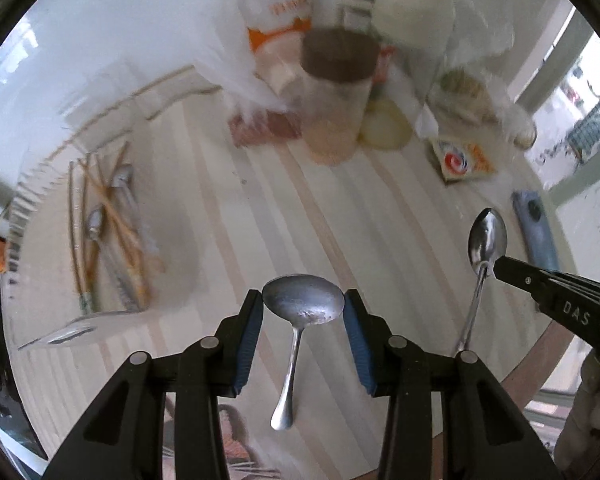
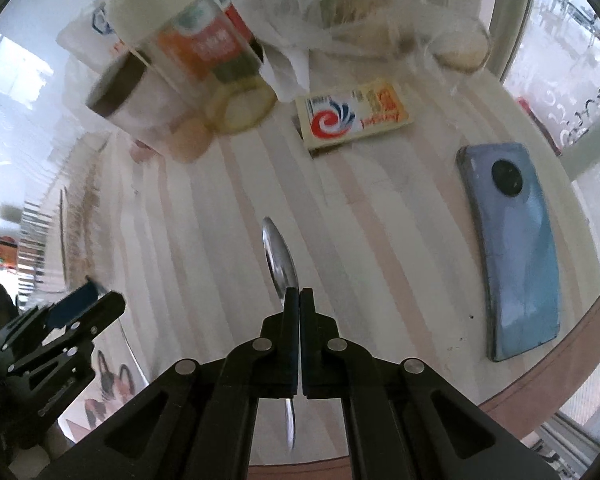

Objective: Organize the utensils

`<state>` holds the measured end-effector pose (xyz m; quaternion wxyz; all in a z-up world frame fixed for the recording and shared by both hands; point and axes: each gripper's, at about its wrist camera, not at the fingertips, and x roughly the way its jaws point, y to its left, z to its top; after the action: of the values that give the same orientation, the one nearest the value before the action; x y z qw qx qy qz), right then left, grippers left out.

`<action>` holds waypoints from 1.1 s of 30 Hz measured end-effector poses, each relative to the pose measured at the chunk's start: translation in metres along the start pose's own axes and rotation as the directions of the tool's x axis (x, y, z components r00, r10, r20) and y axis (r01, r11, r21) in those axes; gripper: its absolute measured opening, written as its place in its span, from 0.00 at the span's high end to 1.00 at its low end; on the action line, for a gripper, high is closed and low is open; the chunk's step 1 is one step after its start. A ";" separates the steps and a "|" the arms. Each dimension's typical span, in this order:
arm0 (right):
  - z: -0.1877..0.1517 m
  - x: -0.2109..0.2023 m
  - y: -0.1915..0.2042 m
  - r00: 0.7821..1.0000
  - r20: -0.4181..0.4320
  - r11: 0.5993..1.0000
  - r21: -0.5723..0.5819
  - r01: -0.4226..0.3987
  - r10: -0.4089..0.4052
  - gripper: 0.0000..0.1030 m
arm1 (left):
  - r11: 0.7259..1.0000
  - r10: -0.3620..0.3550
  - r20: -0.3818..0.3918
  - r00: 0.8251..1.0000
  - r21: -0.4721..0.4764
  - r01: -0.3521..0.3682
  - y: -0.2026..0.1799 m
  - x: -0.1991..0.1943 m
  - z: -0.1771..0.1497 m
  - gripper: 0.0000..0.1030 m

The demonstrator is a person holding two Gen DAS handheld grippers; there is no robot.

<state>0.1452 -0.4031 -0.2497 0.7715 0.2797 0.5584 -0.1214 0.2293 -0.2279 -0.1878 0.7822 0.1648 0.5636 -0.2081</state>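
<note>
The left gripper (image 1: 303,308) grips a dull, round-bowled metal spoon (image 1: 303,299) across the bowl, its blue-lined pads pressed against either edge and the handle hanging down toward the camera. The right gripper (image 2: 300,294) has its black jaws clamped tight on the neck of a shinier, oval-bowled steel spoon (image 2: 278,252), bowl pointing away and the handle end showing below the fingers. Both spoons look to be clear of the striped cream-and-tan round table (image 1: 340,216), though the blur makes that hard to judge. At the table's far left lies a loose heap of wooden chopsticks and more spoons (image 1: 108,224). At the back stand a brown-lidded clear jar (image 1: 338,96), plastic bags and a yellow packet (image 2: 354,118); a blue phone (image 2: 516,248) lies face down by the right edge.
</note>
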 end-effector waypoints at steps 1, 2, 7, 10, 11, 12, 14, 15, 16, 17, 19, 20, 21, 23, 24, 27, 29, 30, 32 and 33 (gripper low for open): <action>0.001 -0.005 0.001 1.000 0.012 1.000 0.001 -0.002 0.002 1.00 | 1.000 0.001 0.013 1.000 -0.006 0.000 0.003 -0.006 0.000 0.63; 0.003 -0.011 0.003 1.000 0.026 1.000 0.000 -0.005 0.005 1.00 | 1.000 0.002 0.029 1.000 -0.013 -0.001 0.007 -0.013 0.002 0.64; 0.012 -0.035 0.017 0.996 0.089 1.000 -0.016 -0.021 0.023 1.00 | 0.999 0.013 0.122 0.992 -0.046 -0.008 0.027 -0.053 0.017 0.64; 0.019 -0.053 0.032 0.991 0.132 0.999 -0.044 -0.029 0.035 1.00 | 0.997 0.024 0.182 0.983 -0.073 -0.011 0.040 -0.079 0.025 0.64; 0.022 -0.060 0.039 0.988 0.149 0.998 -0.059 -0.031 0.040 1.00 | 0.997 0.027 0.200 0.979 -0.082 -0.011 0.044 -0.086 0.027 0.64; 0.024 -0.065 0.045 0.986 0.161 0.997 -0.069 -0.035 0.046 1.00 | 0.996 0.031 0.216 0.976 -0.091 -0.011 0.048 -0.093 0.030 0.64; 0.029 -0.077 0.060 0.981 0.186 0.994 -0.096 -0.045 0.062 1.00 | 0.994 0.037 0.251 0.967 -0.110 -0.009 0.059 -0.110 0.035 0.64; 0.033 -0.084 0.069 0.977 0.198 0.992 -0.113 -0.052 0.074 1.00 | 0.993 0.043 0.267 0.963 -0.119 -0.011 0.063 -0.117 0.037 0.64; 0.035 -0.091 0.078 0.974 0.212 0.990 -0.131 -0.057 0.084 1.00 | 0.992 0.048 0.281 0.959 -0.127 -0.013 0.069 -0.124 0.039 0.64; 0.038 -0.095 0.084 0.972 0.220 0.988 -0.144 -0.058 0.089 1.00 | 0.990 0.058 0.293 0.954 -0.138 -0.018 0.075 -0.131 0.041 0.64; 0.045 -0.103 0.098 0.970 0.221 0.984 -0.163 -0.066 0.102 1.00 | 0.986 0.083 0.310 0.947 -0.166 -0.031 0.085 -0.139 0.043 0.64; 0.050 -0.103 0.099 0.970 0.211 0.985 -0.152 -0.085 0.116 1.00 | 0.982 0.098 0.315 0.944 -0.183 -0.042 0.088 -0.141 0.043 0.64; 0.056 -0.100 0.095 0.972 0.194 0.987 -0.115 -0.109 0.130 1.00 | 0.979 0.112 0.317 0.942 -0.198 -0.050 0.091 -0.141 0.043 0.64; 0.063 -0.083 0.077 0.983 0.133 0.992 0.000 -0.130 0.129 0.94 | 0.972 0.145 0.322 0.936 -0.225 -0.073 0.094 -0.139 0.041 0.64; 0.065 -0.074 0.064 0.986 0.102 0.989 0.061 -0.137 0.130 0.89 | 0.968 0.157 0.322 0.934 -0.235 -0.082 0.094 -0.137 0.040 0.64; 0.060 -0.049 0.024 0.995 0.045 0.971 0.221 -0.092 0.084 0.55 | 0.961 0.174 0.303 0.937 -0.258 -0.095 0.093 -0.123 0.040 0.64; 0.051 -0.032 0.000 0.998 0.011 0.951 0.304 -0.058 0.057 0.55 | 0.961 0.173 0.293 0.940 -0.260 -0.096 0.090 -0.117 0.042 0.64; 0.048 -0.024 -0.010 0.999 -0.005 0.940 0.338 -0.043 0.047 0.55 | 0.960 0.175 0.289 0.941 -0.261 -0.099 0.089 -0.114 0.044 0.64; 0.042 -0.010 -0.026 0.999 -0.035 0.921 0.390 -0.014 0.030 0.55 | 0.960 0.181 0.282 0.942 -0.260 -0.106 0.083 -0.107 0.048 0.64; 0.039 -0.003 -0.032 0.999 -0.044 0.913 0.407 0.004 0.015 0.55 | 0.958 0.190 0.280 0.941 -0.260 -0.116 0.080 -0.104 0.051 0.64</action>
<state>0.1592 -0.4523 -0.2480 0.6836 0.4385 0.5378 -0.2263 0.2825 -0.1693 -0.0713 0.8872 0.0789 0.4436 -0.0993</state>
